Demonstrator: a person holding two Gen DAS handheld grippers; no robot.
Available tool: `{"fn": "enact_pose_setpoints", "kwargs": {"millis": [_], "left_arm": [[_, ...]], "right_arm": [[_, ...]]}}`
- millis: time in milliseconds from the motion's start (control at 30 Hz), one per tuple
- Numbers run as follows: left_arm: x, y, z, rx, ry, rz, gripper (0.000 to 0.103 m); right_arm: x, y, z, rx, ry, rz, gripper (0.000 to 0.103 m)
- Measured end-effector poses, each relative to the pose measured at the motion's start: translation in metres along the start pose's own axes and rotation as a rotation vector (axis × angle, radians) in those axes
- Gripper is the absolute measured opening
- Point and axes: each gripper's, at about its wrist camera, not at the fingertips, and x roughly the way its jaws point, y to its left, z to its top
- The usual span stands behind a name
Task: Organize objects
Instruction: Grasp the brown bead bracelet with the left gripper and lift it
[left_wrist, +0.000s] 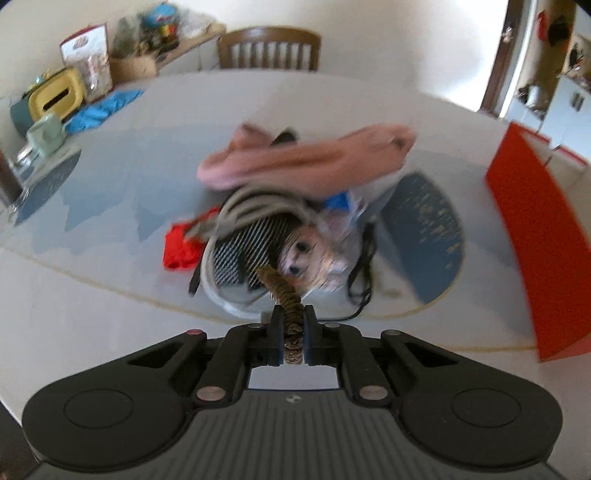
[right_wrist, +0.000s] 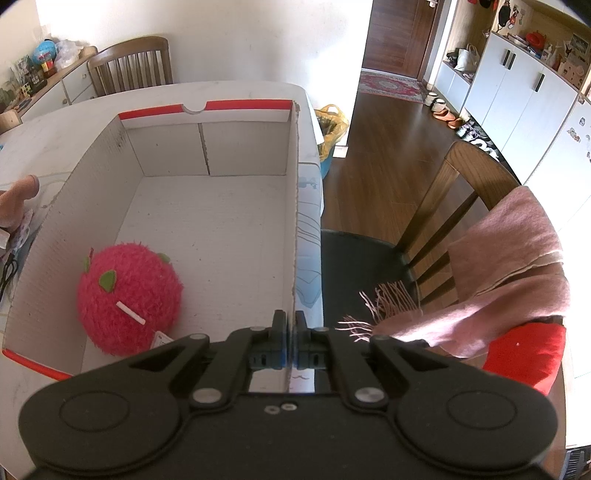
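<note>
- The left gripper (left_wrist: 293, 332) is pinching a brown, scaly, cone-like thing (left_wrist: 284, 295) between its two fingers, the thing sticking forward past the tips and hanging over the table (left_wrist: 92, 288).
- The right gripper (right_wrist: 290, 332) is pressing its fingers together on the right wall of the open cardboard box (right_wrist: 291, 221), apparently steadying it for the drop.
- A fuzzy pink toy (right_wrist: 127, 297) is already lying inside the box, ahead and to the left of the right gripper's tips, with bare floor beyond it.
- Doing the step well is probably meaning carrying the brown thing to the right, over the red outer wall of the box, which is showing at the far right of the left gripper's view, and opening only once it is above bare floor, clear of the toy.
- The grip is looking narrow, so a level, unhurried carry is seeming safest; the left view is blurring.
- Just ahead of the left gripper, a heap is waiting: a pink cloth (left_wrist: 306, 162), grey cord (left_wrist: 255, 206), a striped item (left_wrist: 251, 247), a red scrap (left_wrist: 181, 247) and a black cable (left_wrist: 360, 273), tangling together.
- The near wall of the box is standing tall, so the load is likely needing a lift over the rim.
- To the right of the right gripper, a chair (right_wrist: 461, 206) draped with a pink scarf (right_wrist: 513, 266) is standing beside the table.
</note>
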Motion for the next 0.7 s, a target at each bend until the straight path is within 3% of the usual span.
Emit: {"fn": "enact_pose_setpoints", "kwargs": {"millis": [700], "left_arm": [[-0.071, -0.072, 0.062, 0.099, -0.165, -0.388, 0.007]], "right_arm": [[0.001, -0.005, -0.003, 0.005, -0.017, 0.031, 0.002]]}}
